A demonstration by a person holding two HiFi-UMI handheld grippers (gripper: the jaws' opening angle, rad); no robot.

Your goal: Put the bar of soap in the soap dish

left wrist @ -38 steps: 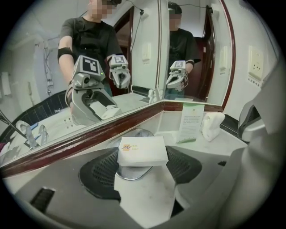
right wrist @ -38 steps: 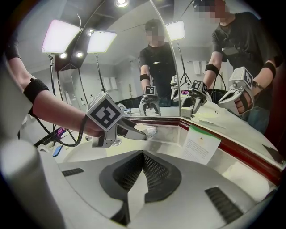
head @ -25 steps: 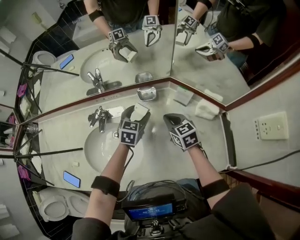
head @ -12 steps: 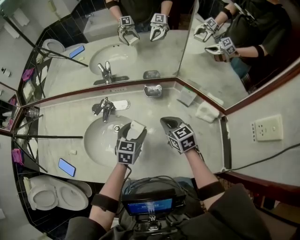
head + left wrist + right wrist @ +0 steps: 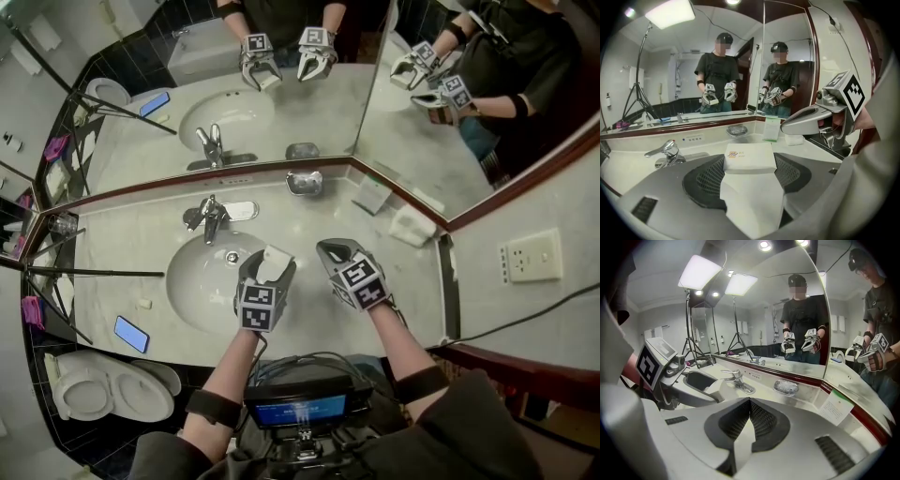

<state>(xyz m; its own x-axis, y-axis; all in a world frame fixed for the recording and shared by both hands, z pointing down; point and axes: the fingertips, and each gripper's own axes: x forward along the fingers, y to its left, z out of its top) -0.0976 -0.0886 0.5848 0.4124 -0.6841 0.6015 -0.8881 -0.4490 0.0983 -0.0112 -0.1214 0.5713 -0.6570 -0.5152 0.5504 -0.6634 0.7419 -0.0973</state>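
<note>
Left hand-held gripper (image 5: 269,268) angled down, clamping soap box (image 5: 276,261).

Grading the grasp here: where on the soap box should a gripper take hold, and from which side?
Across its two flat, parallel side faces, coming from the near end, as the left gripper does: the soap box sits square between the pads, its far end free to go into the soap dish.

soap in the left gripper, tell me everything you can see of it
The soap is a small white rectangular box, cardboard by the look, with a small coloured logo on top. It lies flat, clamped by its sides between the dark mesh pads of the left gripper, above the counter beside the sink basin, well short of the soap dish.
</note>
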